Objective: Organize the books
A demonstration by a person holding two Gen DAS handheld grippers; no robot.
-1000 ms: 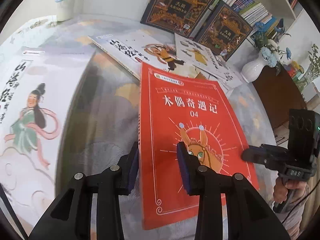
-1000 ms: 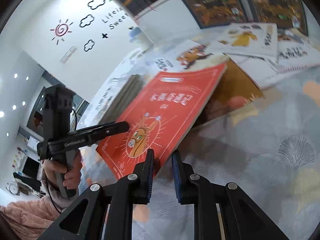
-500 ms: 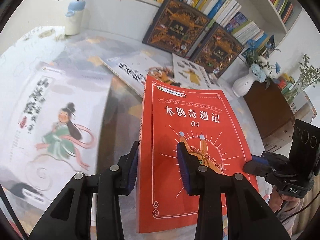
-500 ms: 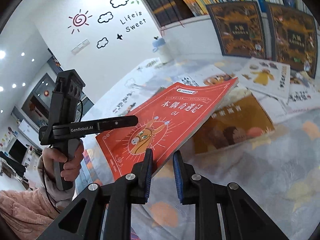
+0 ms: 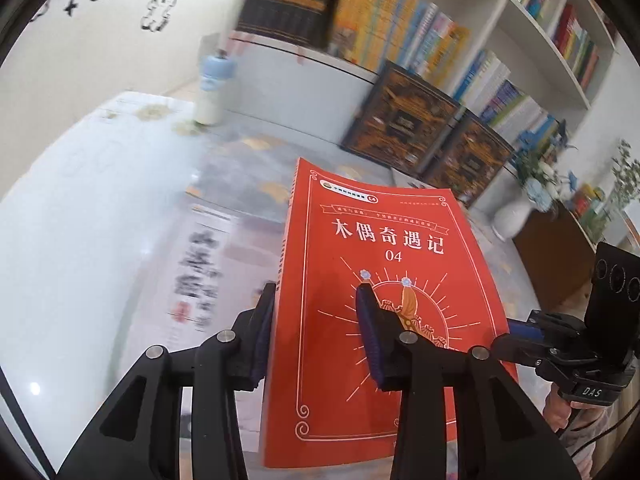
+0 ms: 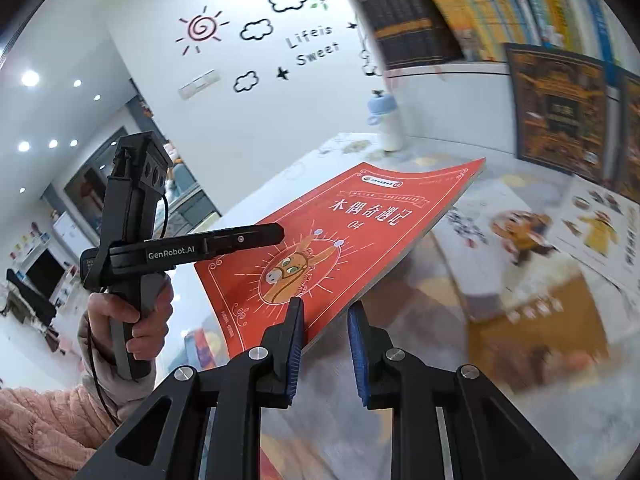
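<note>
Red book (image 5: pixel 384 264): paperback with an orange cartoon animal in a sunburst on the cover. It is off the desk (image 5: pixel 240 168), tilted, with its far end higher.

Left hand-held gripper (image 5: pixel 316 300): clamped on the near spine-side part of the red book. One finger lies on the cover beside the sunburst and the other sits at the spine edge, behind the book. The jaws have just eased open a little, with the book between them. From the right wrist view its upper finger reaches across the cover. The hand (image 6: pixel 136 320) holding its handle comes out of a fuzzy pink sleeve (image 6: pixel 48 420).

Right hand-held gripper (image 6: pixel 325 312): jaws apart and just been widening. The book's lower page-edge corner rests against one pad. The other pad stands clear, with desk showing in the gap.

Desk: pale patterned cover. Several picture books (image 6: pixel 520 232) lie flat on it, below and beyond the red book, and are blurred. A large white picture book (image 5: pixel 200 280) lies under the left hand-held gripper's side.

Back of desk: a white bottle with a blue cap (image 5: pixel 212 92) stands upright. Two dark ornate books (image 5: pixel 404 120) lean side by side against the bookshelf (image 5: pixel 520 20), which is packed with upright spines. A white vase of flowers (image 5: pixel 512 216) stands beyond the desk's far right end.
</note>
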